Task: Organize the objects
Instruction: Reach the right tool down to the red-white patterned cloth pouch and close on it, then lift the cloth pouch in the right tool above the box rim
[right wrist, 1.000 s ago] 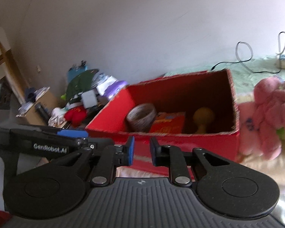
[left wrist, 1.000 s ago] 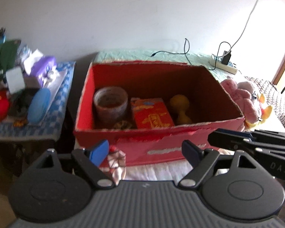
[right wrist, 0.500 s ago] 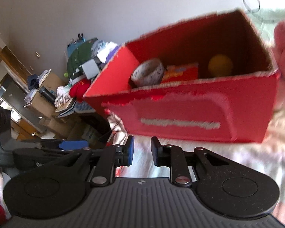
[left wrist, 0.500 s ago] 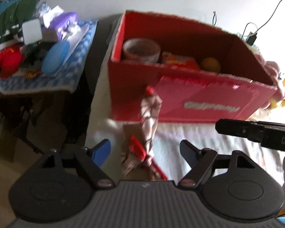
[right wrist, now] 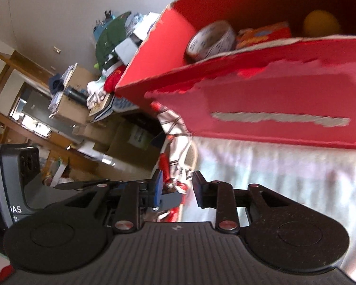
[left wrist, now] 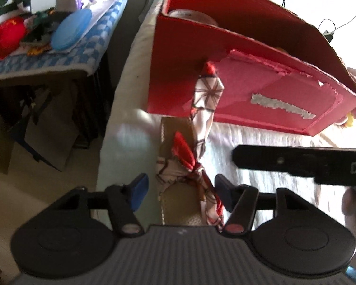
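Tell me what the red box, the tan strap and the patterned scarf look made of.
Red box: cardboard, matte red; its top layer is torn, showing paler pink paper and ragged edges.
Tan strap: probably leather or imitation, grained, with white stitching along one edge.
Scarf: thin woven fabric, possibly silky, printed red and white, knotted around the strap.

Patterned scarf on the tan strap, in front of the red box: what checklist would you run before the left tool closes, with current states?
1. Left tool open: ok.
2. Scarf knot between its fingers: ok.
3. Tan strap out of the grip: not ok, it lies under the knot.
4. Right tool clear of the scarf: cannot tell, it is close.
5. Red box has room: cannot tell from here.
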Demonstrator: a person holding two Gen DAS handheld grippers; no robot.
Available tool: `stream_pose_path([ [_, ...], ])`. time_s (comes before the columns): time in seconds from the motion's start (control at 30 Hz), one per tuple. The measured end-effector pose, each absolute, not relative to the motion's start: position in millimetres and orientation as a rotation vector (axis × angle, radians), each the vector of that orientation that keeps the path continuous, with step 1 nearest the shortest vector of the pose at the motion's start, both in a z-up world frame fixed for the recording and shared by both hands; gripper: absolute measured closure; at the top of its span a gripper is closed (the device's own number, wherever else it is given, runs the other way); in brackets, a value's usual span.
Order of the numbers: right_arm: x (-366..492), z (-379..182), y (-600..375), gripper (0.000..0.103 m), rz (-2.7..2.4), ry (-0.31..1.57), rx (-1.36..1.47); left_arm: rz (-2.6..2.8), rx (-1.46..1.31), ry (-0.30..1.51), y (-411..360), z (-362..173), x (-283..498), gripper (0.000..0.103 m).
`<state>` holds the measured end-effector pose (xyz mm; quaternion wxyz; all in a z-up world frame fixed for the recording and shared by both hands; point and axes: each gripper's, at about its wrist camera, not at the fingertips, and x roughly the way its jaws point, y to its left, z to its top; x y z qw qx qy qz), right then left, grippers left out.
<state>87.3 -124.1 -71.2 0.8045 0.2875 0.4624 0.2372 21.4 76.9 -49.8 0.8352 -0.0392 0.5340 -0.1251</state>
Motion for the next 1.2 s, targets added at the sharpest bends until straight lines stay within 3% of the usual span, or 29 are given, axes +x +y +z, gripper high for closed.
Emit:
stream_pose_path([
  [0.1, 96, -75, -113, 0.063, 0.522, 1.036, 0.616, -0.274, -0.099, 1.143, 76, -53, 22, 0.047],
  [0.43, 113, -91, -88, 0.056, 0.496, 1.119, 0.559, -0.287, -0.138, 1.161, 82, -59, 23, 0.047],
  [0.73, 111, -97, -101, 0.064, 0.503, 1.137, 0.594, -0.308, -0.105, 1.166, 76, -57, 24, 0.048],
  [1.2, 74, -85, -175, 0.065, 0.407, 1.097, 0.758, -0.602, 0.128, 1.173, 10, -34, 20, 0.048],
])
